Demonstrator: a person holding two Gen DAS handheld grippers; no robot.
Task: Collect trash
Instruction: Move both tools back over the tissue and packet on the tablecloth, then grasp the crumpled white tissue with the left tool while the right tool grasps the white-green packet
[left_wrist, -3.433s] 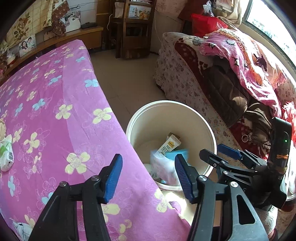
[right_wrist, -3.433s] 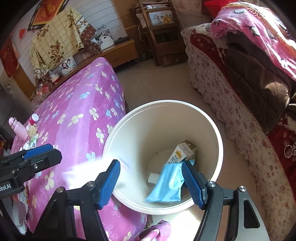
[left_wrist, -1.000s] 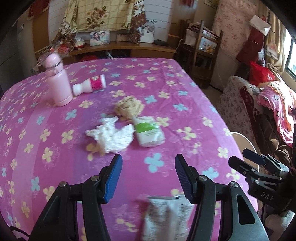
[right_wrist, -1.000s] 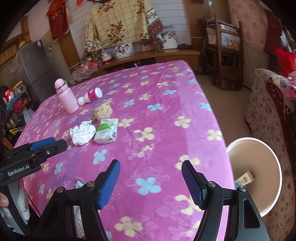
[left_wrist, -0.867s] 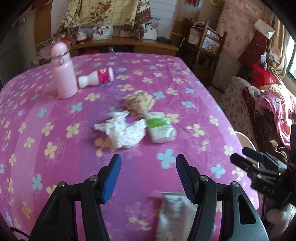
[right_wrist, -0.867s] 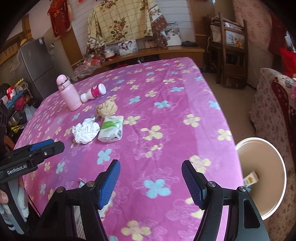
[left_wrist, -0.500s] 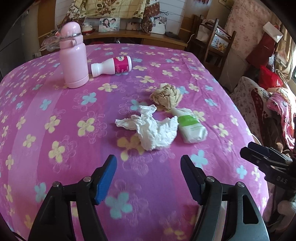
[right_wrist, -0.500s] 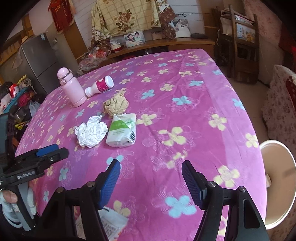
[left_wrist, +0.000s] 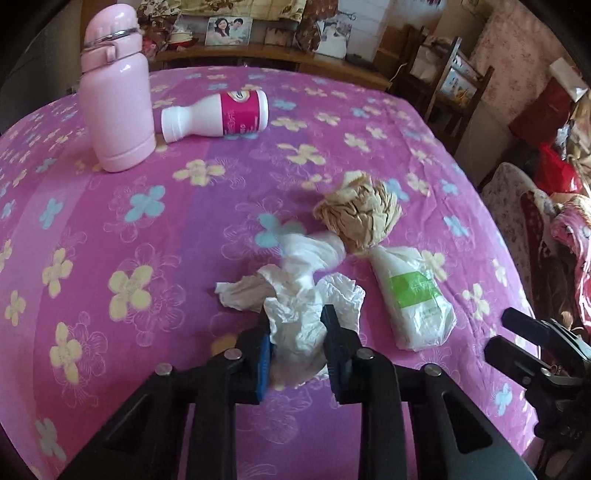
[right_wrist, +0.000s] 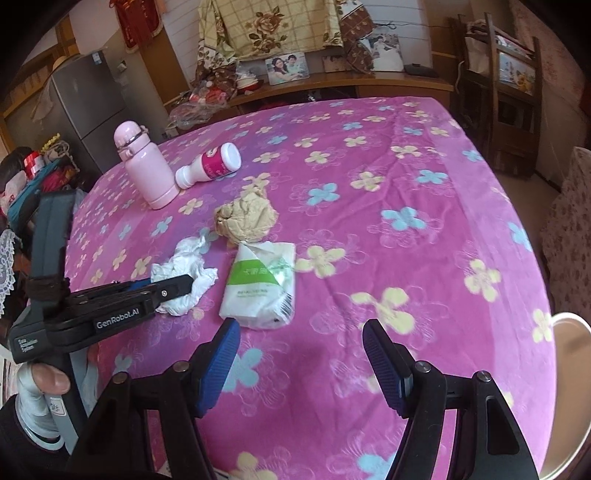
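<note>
White tissue wad (left_wrist: 303, 302) on the tabletop (left_wrist: 110, 221), clamped by the left gripper (left_wrist: 297, 345); jaws just closed on its near end, pads pressing both sides. Far end of the wad touches the brown paper ball (left_wrist: 360, 218). Wipes pack (left_wrist: 415, 299) lies just right of the wad, also touching the ball. Right gripper (right_wrist: 301, 363) released, jaws wide, nothing between them, hovering over bare cloth near the pack. Further back: pink flask (left_wrist: 116, 88) upright, white bottle (left_wrist: 216, 116) on its side beside it. Bin rim (right_wrist: 570, 325) shows at the right table edge.
</note>
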